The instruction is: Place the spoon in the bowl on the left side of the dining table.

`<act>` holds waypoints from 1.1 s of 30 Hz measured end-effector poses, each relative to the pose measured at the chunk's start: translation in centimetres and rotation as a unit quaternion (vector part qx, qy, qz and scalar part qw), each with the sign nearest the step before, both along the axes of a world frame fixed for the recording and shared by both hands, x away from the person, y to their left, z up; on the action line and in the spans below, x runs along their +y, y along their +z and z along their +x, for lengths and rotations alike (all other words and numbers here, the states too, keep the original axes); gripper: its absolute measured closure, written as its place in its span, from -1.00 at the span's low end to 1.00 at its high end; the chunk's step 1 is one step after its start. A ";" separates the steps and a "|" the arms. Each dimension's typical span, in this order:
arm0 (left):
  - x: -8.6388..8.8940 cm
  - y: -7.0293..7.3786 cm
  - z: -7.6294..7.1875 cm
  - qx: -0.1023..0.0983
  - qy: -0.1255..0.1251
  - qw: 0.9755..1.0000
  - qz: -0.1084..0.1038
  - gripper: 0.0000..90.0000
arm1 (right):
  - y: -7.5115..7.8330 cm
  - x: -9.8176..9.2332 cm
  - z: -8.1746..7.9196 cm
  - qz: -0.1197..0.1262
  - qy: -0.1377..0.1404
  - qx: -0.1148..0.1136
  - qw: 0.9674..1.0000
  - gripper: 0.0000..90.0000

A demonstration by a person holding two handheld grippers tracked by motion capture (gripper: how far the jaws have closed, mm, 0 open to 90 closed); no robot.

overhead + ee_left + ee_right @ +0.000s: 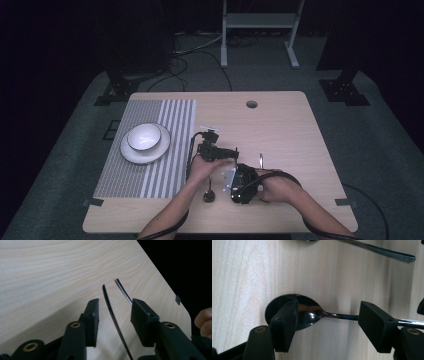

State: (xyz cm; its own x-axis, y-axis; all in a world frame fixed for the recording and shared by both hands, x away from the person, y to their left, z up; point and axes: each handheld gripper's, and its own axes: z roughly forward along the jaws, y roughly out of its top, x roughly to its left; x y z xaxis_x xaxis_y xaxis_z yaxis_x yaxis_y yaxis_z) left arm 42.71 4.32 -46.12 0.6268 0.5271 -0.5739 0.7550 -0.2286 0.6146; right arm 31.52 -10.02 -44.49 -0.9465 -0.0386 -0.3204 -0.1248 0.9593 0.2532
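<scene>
A metal spoon [307, 312] lies on the wooden table [239, 272], and its handle runs right under my right gripper [328, 312], whose jaws stand wide apart over it without touching. From above, that spoon [209, 193] lies near the front edge, just left of the right gripper [232, 188]. My left gripper [113, 306] has a thin, dark metal utensil handle [109, 308] between its jaws, and the pads stand clear of it on both sides. A second slim handle [123, 290] lies just beyond, partly hidden by the right jaw. In the high view the left gripper [234, 153] points right.
A striped placemat [170, 150] covers the table's left side and carries a white plate [131, 154] with a bowl [144, 136] on it. Another utensil handle [384, 252] lies past the spoon. The table's right front corner [183, 308] is close. A cable hole [251, 104] sits at the back.
</scene>
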 end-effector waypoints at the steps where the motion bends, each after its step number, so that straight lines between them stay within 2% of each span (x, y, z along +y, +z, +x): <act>1: -0.1 -0.1 0.1 -0.003 -0.004 1.000 0.005 0.41 | 0.0 0.0 0.0 0.001 0.002 -0.001 1.000 -0.31; 4: -0.1 -0.3 0.1 -0.006 -0.002 1.000 0.011 0.66 | 0.0 -0.2 0.0 0.006 0.002 -0.001 1.000 -0.31; 6: 0.0 -0.5 0.1 -0.004 -0.002 1.000 0.011 0.74 | 0.0 -0.3 0.1 0.008 0.001 0.000 1.000 -0.31; 8: 0.2 -0.6 0.2 0.002 0.002 1.000 0.001 0.76 | -0.1 -0.4 0.1 0.011 0.000 0.000 1.000 -0.31; 16: 0.5 -0.2 0.0 -0.004 0.003 1.000 -0.019 0.82 | -0.2 -1.0 0.0 0.021 -0.004 -0.013 1.000 -0.30; 20: 0.6 0.0 -0.2 -0.002 0.001 0.999 -0.036 0.86 | -0.2 -1.2 -0.1 0.027 -0.005 -0.013 1.000 -0.29; 24: 0.6 0.1 -0.2 0.001 0.000 0.999 -0.042 0.88 | -0.3 -1.4 -0.2 0.036 -0.008 -0.014 0.999 -0.29; 33: 1.0 -0.1 -0.2 0.010 0.004 0.998 -0.060 0.90 | -0.2 -1.3 -0.3 0.031 -0.005 -0.019 0.999 -0.28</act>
State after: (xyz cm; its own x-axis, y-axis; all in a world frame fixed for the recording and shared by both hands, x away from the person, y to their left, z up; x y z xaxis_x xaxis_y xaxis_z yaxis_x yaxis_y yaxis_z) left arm 42.50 5.29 -46.23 0.6104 0.4590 -0.6455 0.7689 -0.1479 0.6220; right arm 31.22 -11.32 -44.72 -0.9335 -0.0090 -0.3584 -0.1271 0.9431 0.3074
